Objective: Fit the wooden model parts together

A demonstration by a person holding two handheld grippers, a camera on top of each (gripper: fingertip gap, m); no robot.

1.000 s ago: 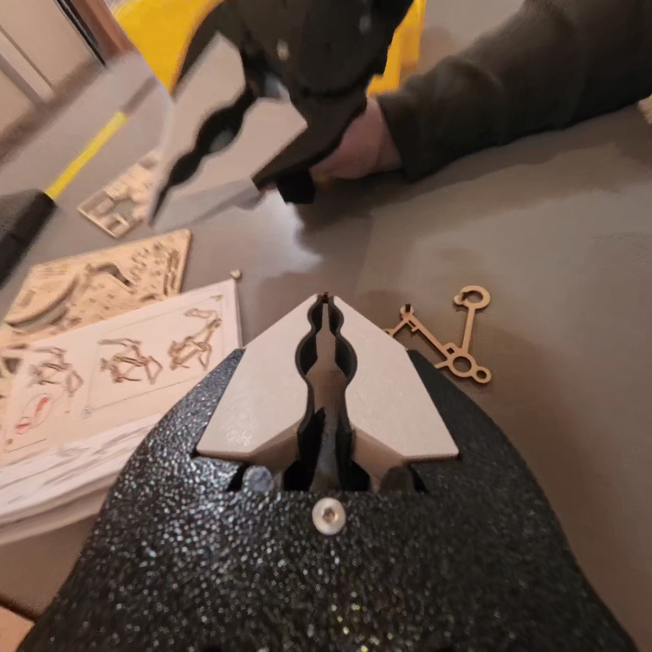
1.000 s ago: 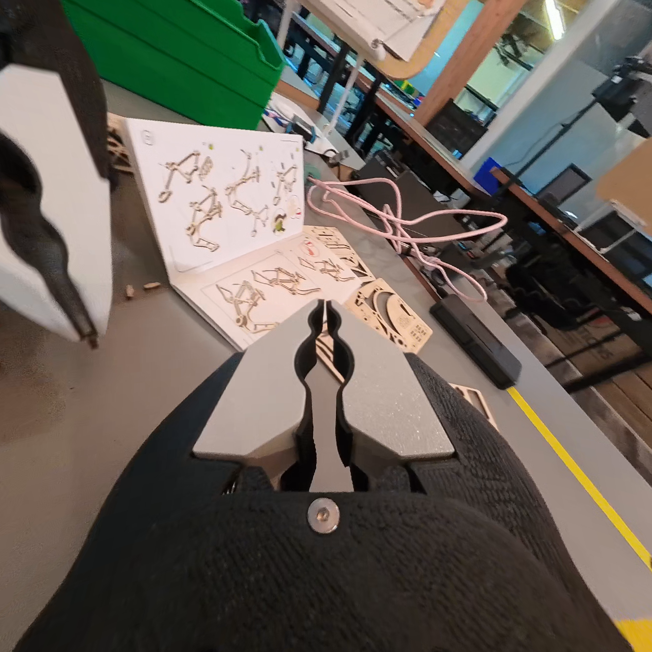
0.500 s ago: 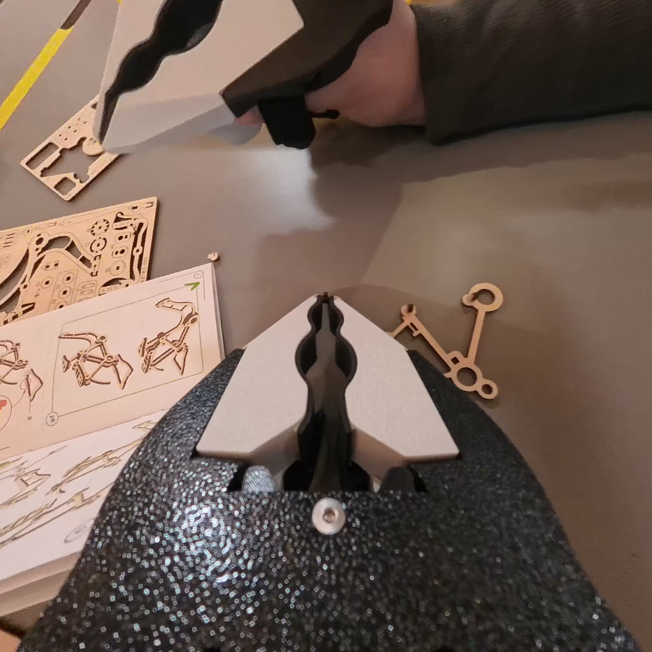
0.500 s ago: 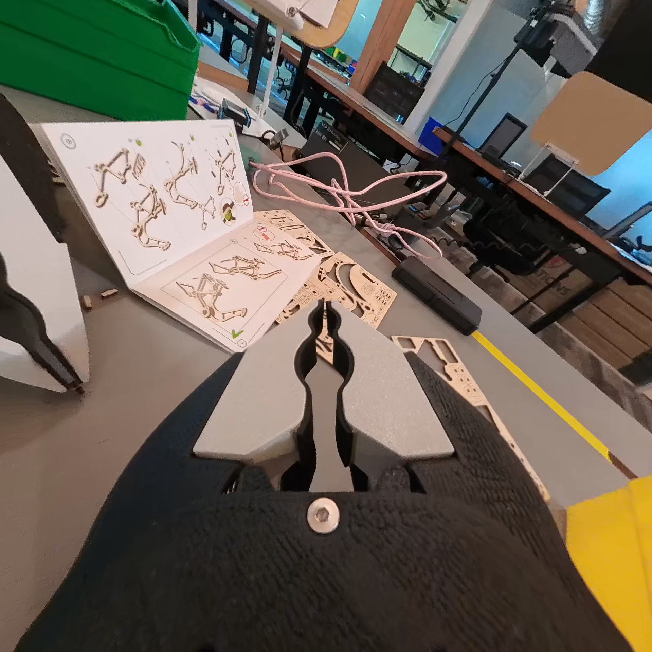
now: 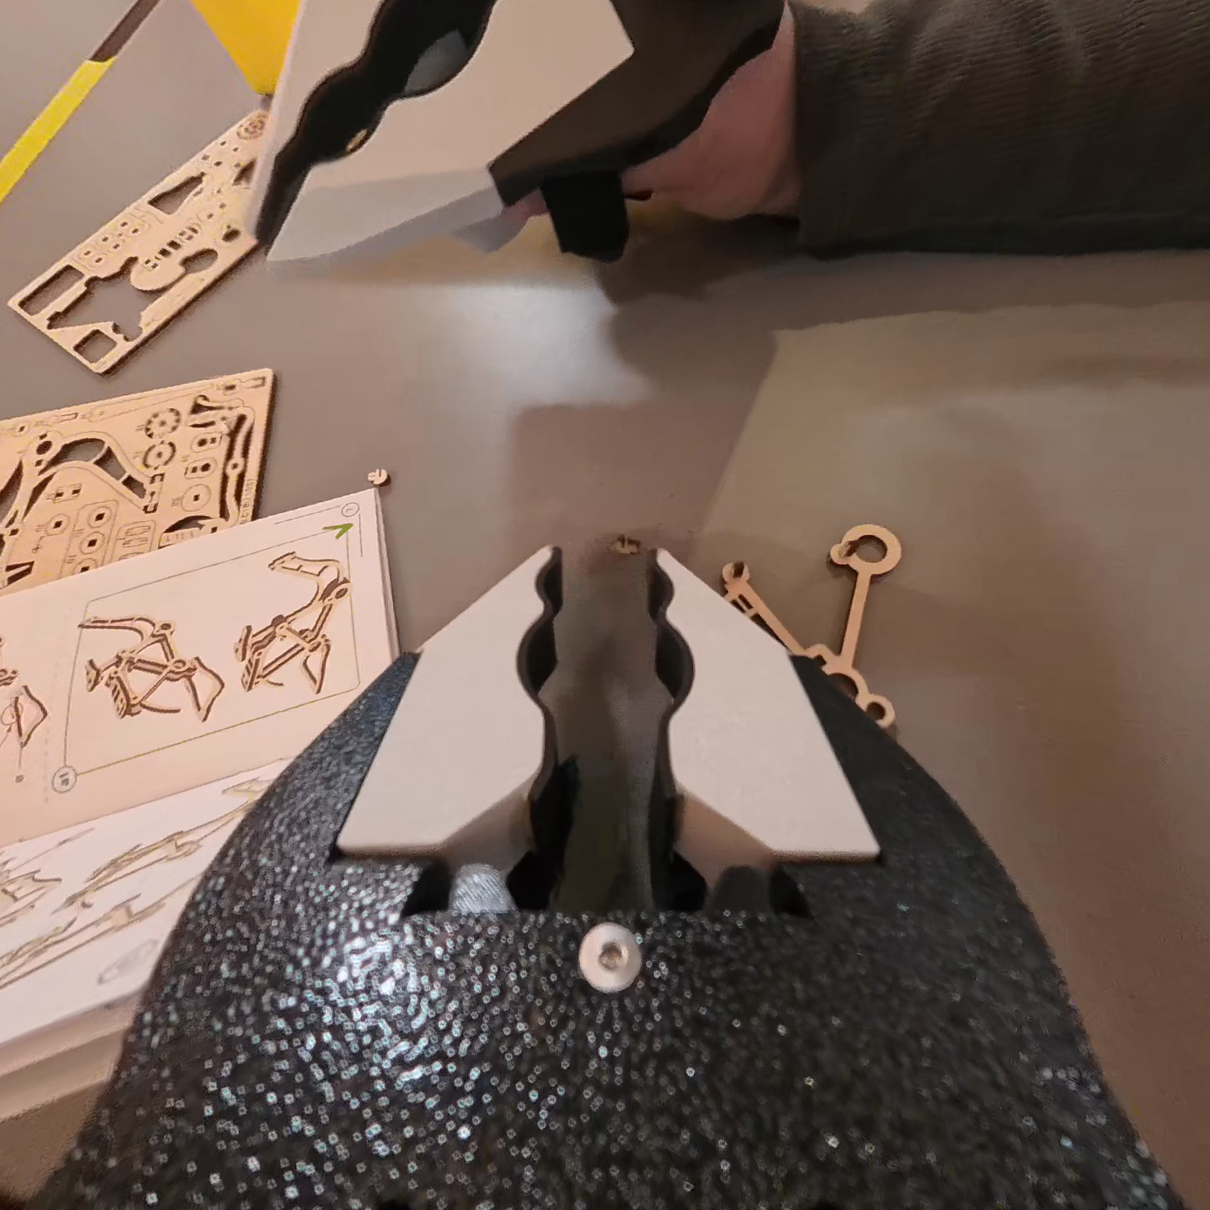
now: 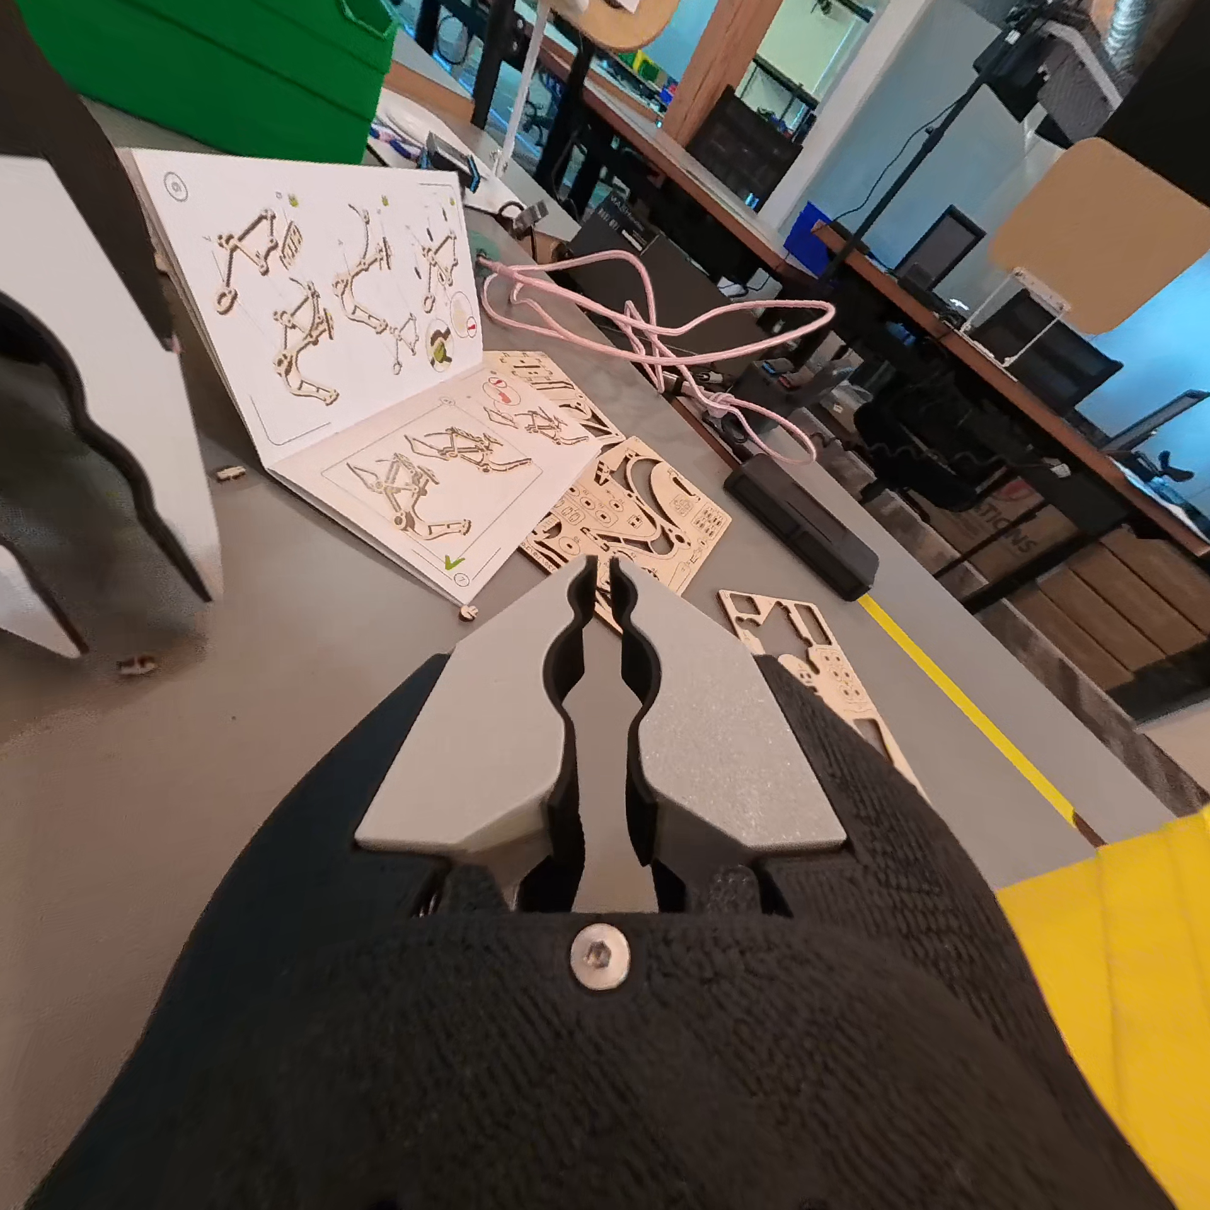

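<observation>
My left gripper (image 5: 605, 555) is open, low over the grey table (image 5: 916, 458). A tiny wooden peg (image 5: 626, 543) lies loose on the table just past its fingertips. The peg also shows in the right wrist view (image 6: 136, 666), under the left gripper (image 6: 144, 622). A flat wooden linkage (image 5: 851, 628) lies to the right, partly behind my right-hand finger. My right gripper (image 6: 602, 566) hovers above the wooden part sheets (image 6: 628, 511). It has a narrow gap between its fingertips with nothing in it. It also shows in the left wrist view (image 5: 268, 222), held by a person's hand (image 5: 720, 164).
An open instruction booklet (image 6: 340, 340) lies left of the sheets, with a second loose peg (image 6: 468, 612) at its corner. Another punched sheet (image 6: 805, 648), a black box (image 6: 799, 530), a pink cable (image 6: 655, 327) and green bins (image 6: 216, 65) stand farther off. A yellow line (image 6: 969, 707) marks the table edge.
My left gripper was shut on the tiny peg; its jaws have now opened and the peg lies on the table. My right gripper moved toward the part sheets and its jaws parted slightly.
</observation>
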